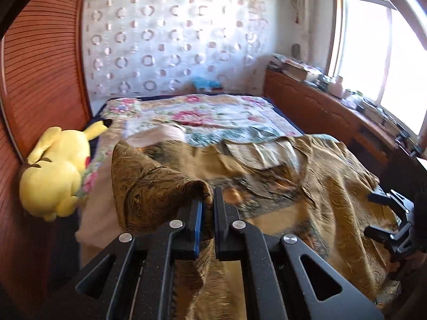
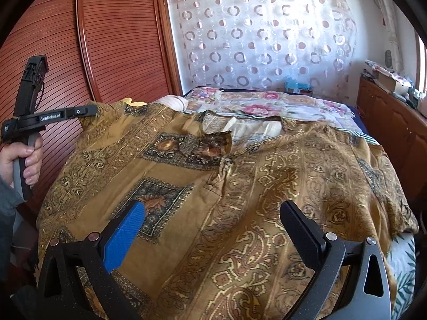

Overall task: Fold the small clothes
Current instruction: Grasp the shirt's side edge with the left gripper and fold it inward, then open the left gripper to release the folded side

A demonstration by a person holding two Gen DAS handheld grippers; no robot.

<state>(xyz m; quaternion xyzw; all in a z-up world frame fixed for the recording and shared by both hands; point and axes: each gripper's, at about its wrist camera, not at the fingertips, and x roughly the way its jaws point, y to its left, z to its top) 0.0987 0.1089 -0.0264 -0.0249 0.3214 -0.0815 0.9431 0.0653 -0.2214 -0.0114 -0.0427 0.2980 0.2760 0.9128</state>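
Note:
A golden-brown patterned shirt (image 2: 240, 181) lies spread front-up on the bed, collar toward the far end. My left gripper (image 1: 208, 200) is shut on the shirt's left sleeve (image 1: 149, 186) and lifts it off the bed; it also shows in the right wrist view (image 2: 90, 110) at the shirt's left edge. My right gripper (image 2: 213, 213) is open and empty, hovering above the shirt's lower front. It shows at the right edge of the left wrist view (image 1: 384, 213).
A floral quilt (image 1: 213, 114) covers the bed beyond the shirt. A yellow plush toy (image 1: 56, 173) lies at the bed's left edge against a wooden slatted wardrobe (image 1: 40, 80). A cluttered wooden cabinet (image 1: 333, 112) runs along the right under the window.

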